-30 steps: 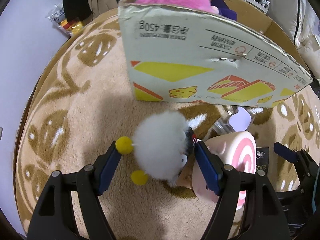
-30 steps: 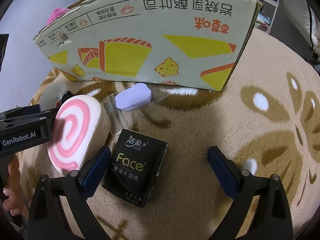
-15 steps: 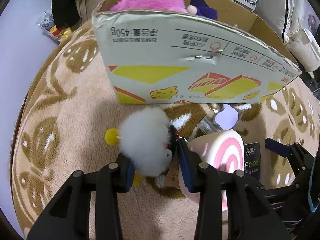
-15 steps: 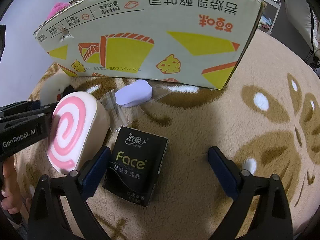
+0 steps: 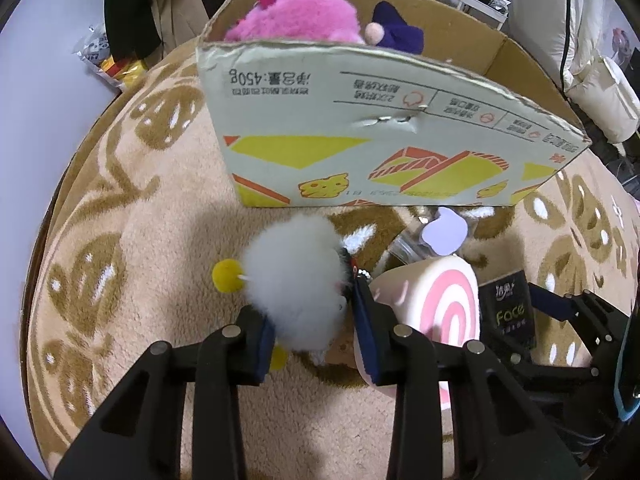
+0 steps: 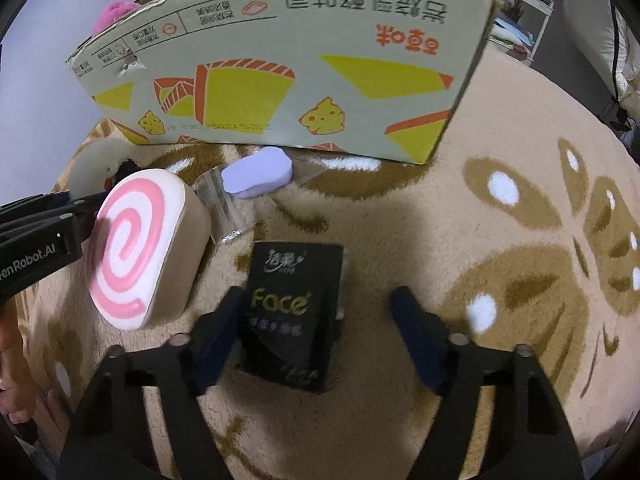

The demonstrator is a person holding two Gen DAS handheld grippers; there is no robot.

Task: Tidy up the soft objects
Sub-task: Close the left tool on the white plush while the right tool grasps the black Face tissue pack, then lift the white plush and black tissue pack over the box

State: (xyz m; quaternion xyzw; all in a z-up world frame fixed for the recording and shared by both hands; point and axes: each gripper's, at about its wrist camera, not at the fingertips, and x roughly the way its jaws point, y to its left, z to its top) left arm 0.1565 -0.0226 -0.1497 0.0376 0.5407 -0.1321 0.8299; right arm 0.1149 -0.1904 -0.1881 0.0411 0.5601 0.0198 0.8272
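My left gripper (image 5: 312, 334) is shut on a white fluffy plush (image 5: 296, 276) with yellow pom-poms, held just above the rug. A pink-swirl roll cushion (image 5: 440, 312) lies to its right; it also shows in the right wrist view (image 6: 140, 248). My right gripper (image 6: 320, 340) is open around a black "Face" tissue pack (image 6: 294, 312), its left finger touching the pack. A lilac soft pad (image 6: 258, 176) lies on clear plastic by the cardboard box (image 5: 400, 128). The box holds a pink plush (image 5: 296, 16) and a dark purple toy (image 5: 396, 32).
A beige rug with brown leaf pattern (image 6: 520, 240) covers the floor. The box stands right ahead of both grippers. Snack bags (image 5: 108, 60) lie at the far left by the rug's edge. A white shelf and pillows (image 5: 600, 92) stand behind the box.
My left gripper closed on the white plush and lifted it slightly. My right gripper moved forward over the tissue pack and its jaws narrowed.
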